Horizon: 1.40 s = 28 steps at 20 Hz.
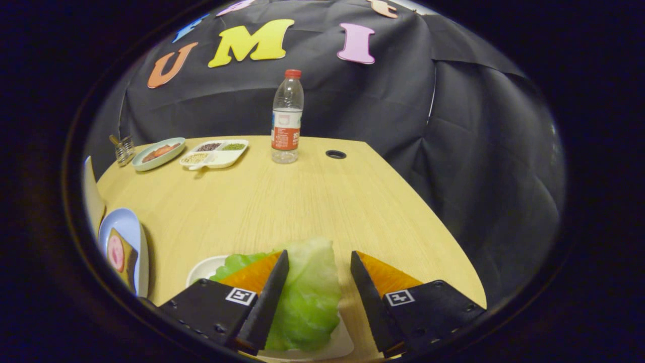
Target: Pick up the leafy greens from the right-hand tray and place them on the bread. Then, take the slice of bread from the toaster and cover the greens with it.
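Two fingers wide apart, gripper [319, 262] over greens [307, 292] on white tray [204, 269]; left finger hides part of leaf. Plate [123, 232] at 9 o'clock cut off, contents unclear. Bottle [287, 118] at 12.

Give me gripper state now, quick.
Gripper: open, fingers apart over the greens on the white tray; leaf lies between them, not pinched, nothing held.

Dim booth, sharp centre — fisheye-warped edges
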Tool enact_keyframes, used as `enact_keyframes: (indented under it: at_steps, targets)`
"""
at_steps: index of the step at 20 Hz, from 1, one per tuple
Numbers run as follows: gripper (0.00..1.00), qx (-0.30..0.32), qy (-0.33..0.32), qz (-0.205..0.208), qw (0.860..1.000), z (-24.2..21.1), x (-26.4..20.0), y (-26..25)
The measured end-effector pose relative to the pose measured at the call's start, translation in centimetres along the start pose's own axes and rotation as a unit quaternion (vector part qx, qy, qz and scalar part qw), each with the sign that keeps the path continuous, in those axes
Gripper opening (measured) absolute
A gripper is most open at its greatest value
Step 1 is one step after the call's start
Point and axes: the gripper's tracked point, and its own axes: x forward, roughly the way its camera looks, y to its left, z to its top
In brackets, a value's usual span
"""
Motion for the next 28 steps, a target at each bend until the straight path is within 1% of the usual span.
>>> enact_keyframes:
  at_steps: [1,2,6,8,10,12,13,14,16,21,24,28]
  targets:
    - [0.75,0.003,0.0,0.003,1.0,0.2,0.0,0.2]
    - [0.64,0.002,0.004,0.003,1.0,0.0,0.1,0.3]
    - [0.25,-0.001,0.003,-0.011,1.0,0.3,-0.1,0.0]
    - [0.25,0.0,0.007,-0.012,1.0,0.4,-0.7,-0.2]
    - [0.03,0.003,0.004,-0.011,1.0,0.5,-1.1,-0.5]
    - [0.04,-0.008,0.003,-0.019,1.0,0.5,-1.6,-1.3]
    - [0.0,-0.009,0.001,-0.024,1.0,0.8,-1.9,-1.8]
    - [0.0,-0.01,0.002,-0.017,1.0,0.8,-2.3,-1.7]
    - [0.0,-0.001,-0.012,-0.018,1.0,1.5,-3.6,-2.2]
    - [0.0,0.018,-0.049,-0.004,0.999,3.9,-7.9,-2.1]
    - [0.0,0.012,-0.075,-0.007,0.997,5.5,-10.7,-1.6]
    - [0.0,-0.008,-0.109,-0.007,0.994,7.4,-14.2,0.6]
